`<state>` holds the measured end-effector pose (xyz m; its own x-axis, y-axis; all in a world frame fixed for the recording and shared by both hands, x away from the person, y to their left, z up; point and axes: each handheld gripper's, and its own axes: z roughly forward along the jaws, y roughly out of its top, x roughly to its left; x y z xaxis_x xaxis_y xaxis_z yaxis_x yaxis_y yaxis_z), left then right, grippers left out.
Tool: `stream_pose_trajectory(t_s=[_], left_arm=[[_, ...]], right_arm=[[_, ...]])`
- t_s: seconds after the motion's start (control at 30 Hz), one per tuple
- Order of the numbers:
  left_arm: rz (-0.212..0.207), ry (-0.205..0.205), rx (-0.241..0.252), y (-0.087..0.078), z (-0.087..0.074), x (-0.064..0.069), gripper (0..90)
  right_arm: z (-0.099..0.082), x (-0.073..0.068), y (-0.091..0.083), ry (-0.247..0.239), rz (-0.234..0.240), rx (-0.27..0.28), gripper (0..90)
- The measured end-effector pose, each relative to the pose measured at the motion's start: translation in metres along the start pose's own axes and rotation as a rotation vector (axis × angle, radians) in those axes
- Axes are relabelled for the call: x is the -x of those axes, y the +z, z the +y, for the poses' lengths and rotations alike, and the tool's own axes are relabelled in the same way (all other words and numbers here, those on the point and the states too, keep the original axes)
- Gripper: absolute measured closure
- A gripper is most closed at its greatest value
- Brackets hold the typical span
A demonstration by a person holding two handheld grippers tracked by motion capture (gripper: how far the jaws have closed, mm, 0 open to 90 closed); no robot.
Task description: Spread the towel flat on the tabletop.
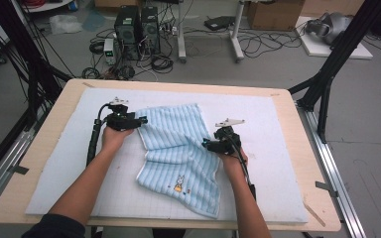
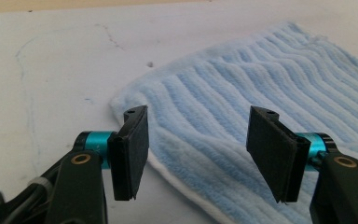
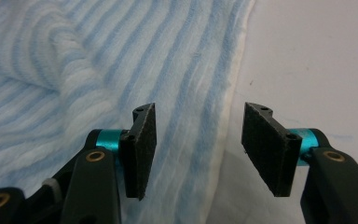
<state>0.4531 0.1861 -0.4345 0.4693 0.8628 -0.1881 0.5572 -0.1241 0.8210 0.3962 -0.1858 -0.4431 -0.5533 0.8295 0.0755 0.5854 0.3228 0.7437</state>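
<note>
A light blue striped towel (image 1: 176, 144) with a small rabbit picture lies rumpled and partly folded in the middle of the white mat. My left gripper (image 1: 141, 120) is at the towel's upper left corner. In the left gripper view the left gripper (image 2: 198, 149) stands open over that corner of the towel (image 2: 261, 79), its pads apart from the cloth. My right gripper (image 1: 206, 144) is at the towel's right edge. In the right gripper view the right gripper (image 3: 198, 144) stands open astride the white hem of the towel (image 3: 98, 60), not pressing on it.
The white gridded mat (image 1: 278, 129) covers most of a wooden table (image 1: 44, 148). Black frame posts stand at both sides. Beyond the far edge are computer towers (image 1: 136, 27), cables and boxes on the floor.
</note>
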Motion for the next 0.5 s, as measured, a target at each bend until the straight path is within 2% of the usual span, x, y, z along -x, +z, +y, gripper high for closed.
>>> stream_pose_trajectory(t_s=[0.07,0.1,0.17,0.2,0.23,0.3,0.37,0.4,0.47,0.5], left_arm=[[-0.007,0.011,-0.001,-0.001,0.001,0.004,39.4],[-0.012,0.018,-0.004,-0.001,0.001,0.005,39.4],[-0.018,0.021,-0.008,-0.001,0.001,0.008,39.5],[-0.021,0.026,-0.015,-0.001,0.001,0.009,39.4],[-0.024,0.030,-0.024,-0.001,0.001,0.010,39.5],[-0.036,0.039,-0.040,-0.001,-0.001,0.013,39.5],[-0.033,0.037,-0.009,-0.004,-0.005,0.017,40.1],[-0.036,0.036,-0.005,-0.005,-0.007,0.017,41.1],[-0.054,0.037,-0.016,-0.007,-0.012,0.018,40.9],[-0.067,0.038,-0.016,-0.007,-0.015,0.019,40.9]], right_arm=[[0.005,0.000,0.010,-0.019,-0.019,-0.038,49.7],[0.008,-0.001,0.011,-0.032,-0.030,-0.036,65.0],[0.014,-0.002,0.016,-0.078,-0.016,-0.045,83.1],[0.017,-0.004,0.018,-0.110,-0.056,-0.050,84.1],[0.019,-0.004,0.020,-0.118,-0.093,-0.051,84.9],[0.021,0.000,0.023,-0.106,-0.152,-0.037,85.3],[0.022,0.007,0.026,-0.073,-0.225,-0.022,85.1],[0.021,0.012,0.026,-0.055,-0.278,-0.011,84.8],[0.019,0.019,0.025,-0.014,-0.335,0.000,83.1],[0.018,0.021,0.024,0.014,-0.330,0.004,80.1]])
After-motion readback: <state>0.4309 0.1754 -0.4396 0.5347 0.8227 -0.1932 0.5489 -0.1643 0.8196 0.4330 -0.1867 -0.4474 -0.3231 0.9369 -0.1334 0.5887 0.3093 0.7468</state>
